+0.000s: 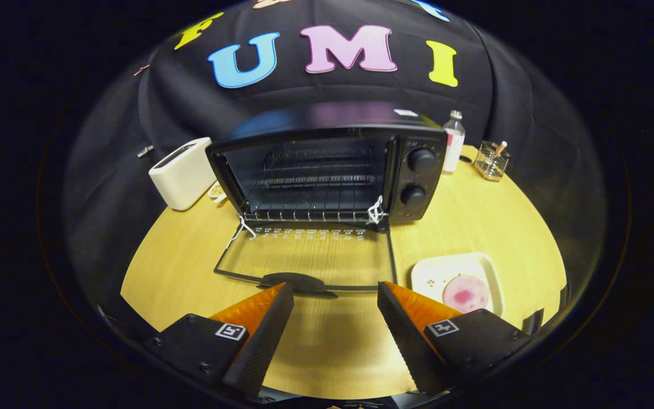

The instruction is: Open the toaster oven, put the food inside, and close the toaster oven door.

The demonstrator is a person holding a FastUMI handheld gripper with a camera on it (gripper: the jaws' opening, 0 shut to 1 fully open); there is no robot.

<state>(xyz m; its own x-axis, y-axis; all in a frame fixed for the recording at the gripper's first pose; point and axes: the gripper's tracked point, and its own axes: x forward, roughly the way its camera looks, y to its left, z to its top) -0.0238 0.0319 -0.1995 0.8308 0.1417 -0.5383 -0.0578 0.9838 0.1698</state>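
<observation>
One step looks done: the toaster oven (327, 170) door (310, 261) is dropped flat toward the near side, so the gripper (335, 298), spread wide and empty, can be taken right to the food (466, 292) on its plate (426, 272).

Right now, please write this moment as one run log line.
toaster oven door: open, flat | food: on plate, outside oven | tongs: open, empty, before door

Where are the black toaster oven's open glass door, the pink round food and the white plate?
Open glass door (310, 261): gripper view, pane centre.
Pink round food (466, 293): gripper view, its middle.
White plate (426, 272): gripper view, bare corner.
</observation>
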